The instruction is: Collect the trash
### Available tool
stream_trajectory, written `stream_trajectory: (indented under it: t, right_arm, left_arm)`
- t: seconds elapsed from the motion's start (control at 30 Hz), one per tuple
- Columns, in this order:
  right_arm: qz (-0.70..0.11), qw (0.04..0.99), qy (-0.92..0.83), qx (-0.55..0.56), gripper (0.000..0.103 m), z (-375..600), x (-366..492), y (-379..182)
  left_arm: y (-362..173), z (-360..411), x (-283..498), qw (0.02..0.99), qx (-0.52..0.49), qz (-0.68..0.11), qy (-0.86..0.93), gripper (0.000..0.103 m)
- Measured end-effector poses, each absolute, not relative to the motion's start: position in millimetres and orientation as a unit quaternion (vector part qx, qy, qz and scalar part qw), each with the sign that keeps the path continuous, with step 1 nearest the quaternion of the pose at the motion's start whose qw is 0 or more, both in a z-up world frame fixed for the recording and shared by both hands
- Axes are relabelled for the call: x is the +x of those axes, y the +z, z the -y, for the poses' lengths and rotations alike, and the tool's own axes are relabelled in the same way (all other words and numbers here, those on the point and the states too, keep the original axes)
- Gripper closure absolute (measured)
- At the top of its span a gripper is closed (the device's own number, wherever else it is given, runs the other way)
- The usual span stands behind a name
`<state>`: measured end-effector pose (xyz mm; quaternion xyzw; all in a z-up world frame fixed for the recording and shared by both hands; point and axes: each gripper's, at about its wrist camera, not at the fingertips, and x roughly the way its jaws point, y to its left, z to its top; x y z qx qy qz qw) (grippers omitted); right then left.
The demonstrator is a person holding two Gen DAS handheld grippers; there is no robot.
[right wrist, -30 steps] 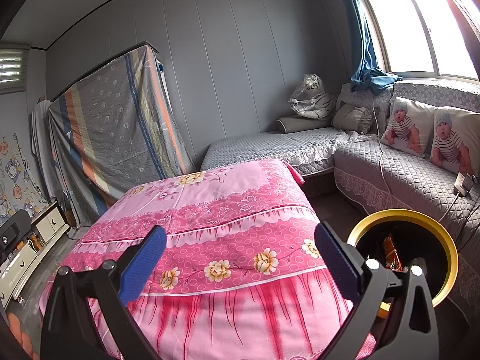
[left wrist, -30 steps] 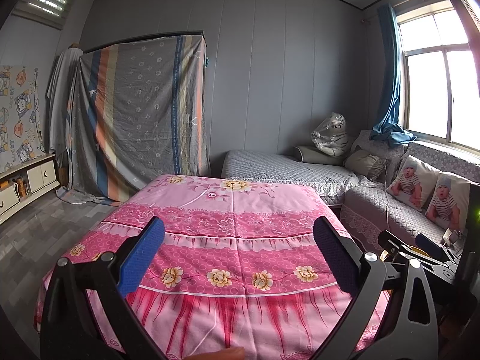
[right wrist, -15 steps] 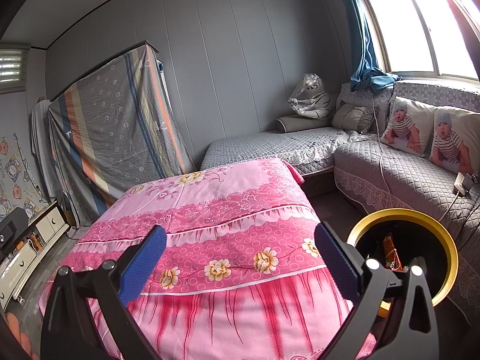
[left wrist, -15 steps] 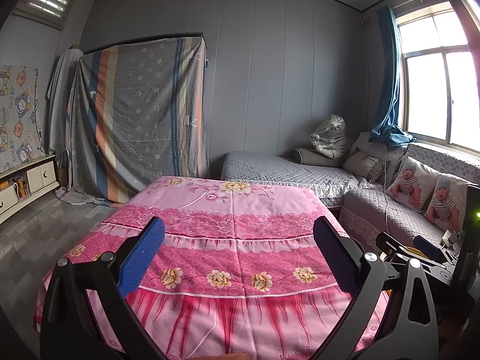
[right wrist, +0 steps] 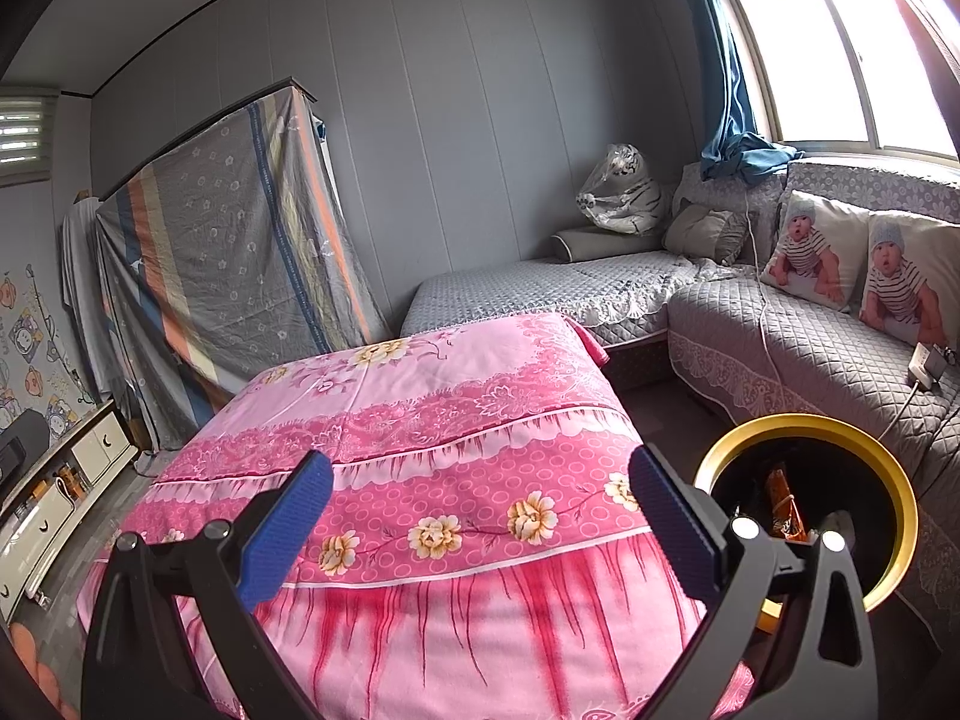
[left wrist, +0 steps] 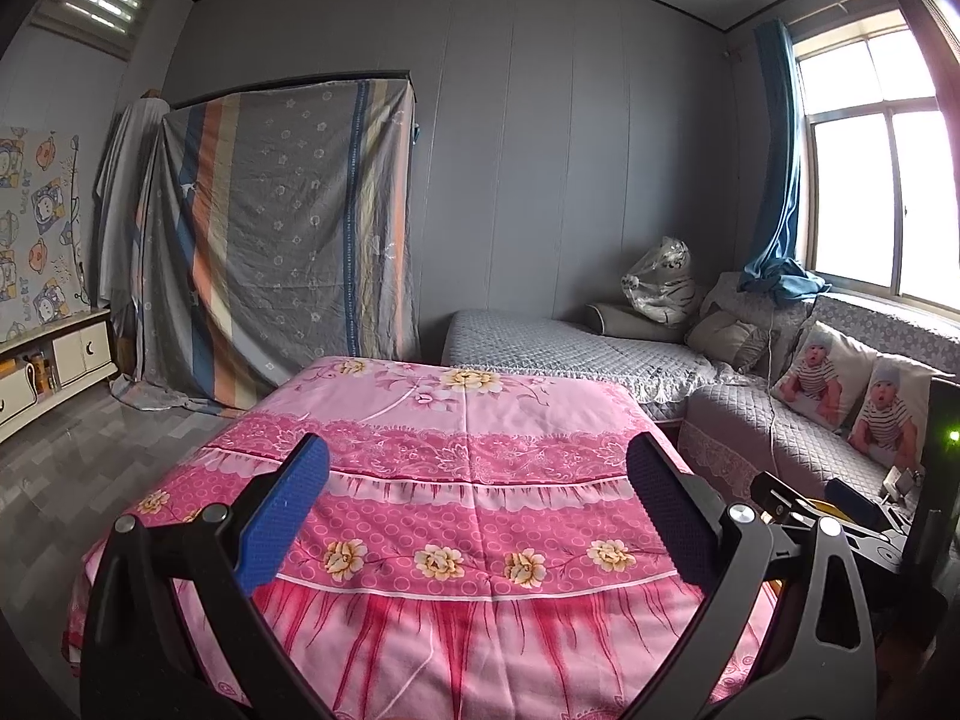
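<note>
My left gripper [left wrist: 477, 501] is open over the near end of a table under a pink floral cloth [left wrist: 468, 420], with nothing between its blue pads. My right gripper [right wrist: 480, 501] is open too, above the same pink cloth [right wrist: 420, 396], and holds nothing. A black bin with a yellow rim [right wrist: 900, 480] stands on the floor right of the table, just beyond the right gripper's right finger. Orange wrappers [right wrist: 783, 507] lie inside it. In the left wrist view the right gripper [left wrist: 840, 498] shows at the right edge. No loose trash shows on the cloth.
A grey quilted corner sofa [right wrist: 780, 324] runs along the back and right, with baby-print cushions [right wrist: 810, 249] and a bagged toy tiger [right wrist: 618, 192]. A charger and cable [right wrist: 924, 360] lie on the seat. A sheet-covered cabinet [left wrist: 282, 228] stands back left; a low white cabinet [left wrist: 54, 360] lines the left wall.
Both views have shifted only slightly; the left wrist view has tilted up a little. Both grippers stay open.
</note>
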<state>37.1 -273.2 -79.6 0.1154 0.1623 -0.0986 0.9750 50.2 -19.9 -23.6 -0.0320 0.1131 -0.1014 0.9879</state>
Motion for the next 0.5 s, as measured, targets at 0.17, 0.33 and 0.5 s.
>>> stream_trajectory:
  t: [0.17, 0.33, 0.5]
  right_arm:
    - [-0.163, 0.975, -0.099, 0.117, 0.008, 273.6, 38.1, -78.9]
    - [-0.163, 0.974, -0.1, 0.117, 0.008, 273.2, 38.6, -79.2]
    - [-0.164, 0.974, -0.101, 0.119, 0.008, 272.5, 37.3, -80.1]
  left_arm:
    - [-23.4, 23.4, 48.1, 0.988, -0.025, -0.11, -0.106, 0.008]
    - [-22.9, 24.1, 46.3, 0.988, -0.021, -0.105, -0.108, 0.008]
    - [-22.3, 16.7, 48.2, 0.987, -0.039, -0.11, -0.111, 0.008]
